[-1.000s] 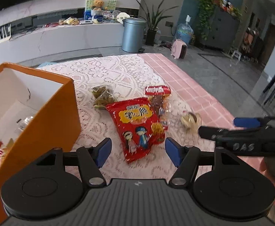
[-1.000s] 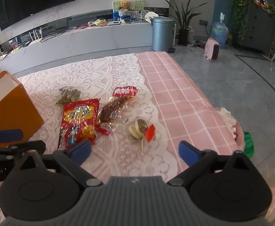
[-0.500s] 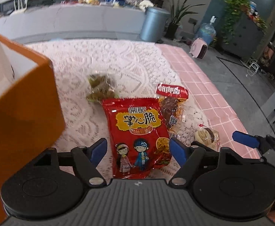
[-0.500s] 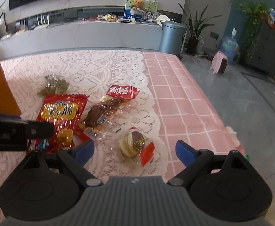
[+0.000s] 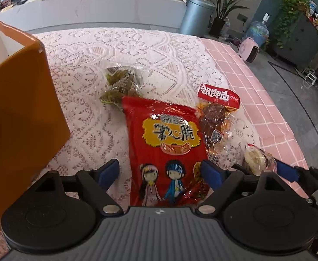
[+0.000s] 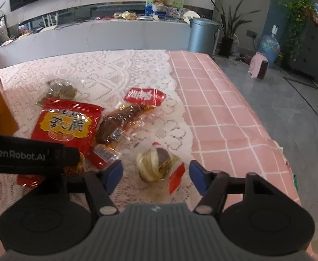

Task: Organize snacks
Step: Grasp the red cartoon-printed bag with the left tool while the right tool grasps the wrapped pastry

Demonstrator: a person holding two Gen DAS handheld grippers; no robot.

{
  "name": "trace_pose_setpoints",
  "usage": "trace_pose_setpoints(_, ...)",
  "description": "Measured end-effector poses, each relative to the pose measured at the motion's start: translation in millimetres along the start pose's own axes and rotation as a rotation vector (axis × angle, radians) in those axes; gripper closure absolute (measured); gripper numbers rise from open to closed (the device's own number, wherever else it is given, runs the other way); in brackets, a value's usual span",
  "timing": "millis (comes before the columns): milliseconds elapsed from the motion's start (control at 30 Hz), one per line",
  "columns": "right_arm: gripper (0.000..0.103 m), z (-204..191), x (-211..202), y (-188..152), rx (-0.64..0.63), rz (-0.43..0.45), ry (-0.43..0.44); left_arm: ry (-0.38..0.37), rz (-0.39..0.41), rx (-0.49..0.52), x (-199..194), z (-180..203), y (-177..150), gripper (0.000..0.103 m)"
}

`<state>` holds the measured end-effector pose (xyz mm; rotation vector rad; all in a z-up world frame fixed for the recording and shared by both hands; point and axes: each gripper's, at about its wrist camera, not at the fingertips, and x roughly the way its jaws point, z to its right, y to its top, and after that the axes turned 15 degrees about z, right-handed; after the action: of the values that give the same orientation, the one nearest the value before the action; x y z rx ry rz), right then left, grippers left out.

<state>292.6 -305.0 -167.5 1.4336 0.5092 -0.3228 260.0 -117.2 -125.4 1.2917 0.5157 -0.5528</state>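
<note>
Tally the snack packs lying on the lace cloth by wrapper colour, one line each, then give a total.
Red foil bag with cartoon children: 1
Clear pack with red header, brown meat: 1
Clear pack of green-brown pieces: 1
Clear pack with swirled round bun: 1
Total: 4

Left black two-finger gripper with blue pads [image 5: 160, 171]: angled down over red snack bag [image 5: 165, 150], jaws spread wide, just been opening, bag's lower part between pads, no visible contact. Right black two-finger gripper with blue pads [image 6: 155, 176]: right of red bag, angled down, jaws just been closing, not visibly pressing.
</note>
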Motion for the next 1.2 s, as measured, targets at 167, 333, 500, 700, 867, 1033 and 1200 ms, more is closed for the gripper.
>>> trace_pose_setpoints(167,0.049,2.3,-0.4,-1.2,0.013,0.003,-0.015,-0.002,0.028,0.033,4.4,6.5,-1.3,0.001)
trace_pose_setpoints(333,0.050,1.5,-2.5,-1.8,0.006,0.006,-0.021,-0.014,0.047,0.077,7.8,8.0,-1.7,0.000)
trace_pose_setpoints(500,0.050,2.8,-3.0,-1.9,0.012,0.006,-0.022,-0.047,0.042,0.091,4.5,2.8,-2.0,0.000)
trace_pose_setpoints(700,0.051,-0.4,-2.9,-2.0,-0.005,0.007,-0.021,-0.084,0.033,0.065,0.2,-2.7,2.1,0.027)
trace_pose_setpoints(867,0.051,0.8,-7.0,-0.9,0.006,0.028,-0.020,-0.090,0.048,0.065,-8.4,-5.0,-0.1,0.030)
trace_pose_setpoints(1033,0.052,1.0,-19.9,2.4,0.005,0.093,-0.019,-0.099,0.087,0.101,-26.9,-1.6,1.0,0.045)
trace_pose_setpoints(1200,0.053,-1.0,-33.3,6.2,0.003,0.145,0.017,-0.104,0.080,0.096,-40.8,-7.0,2.4,0.048)
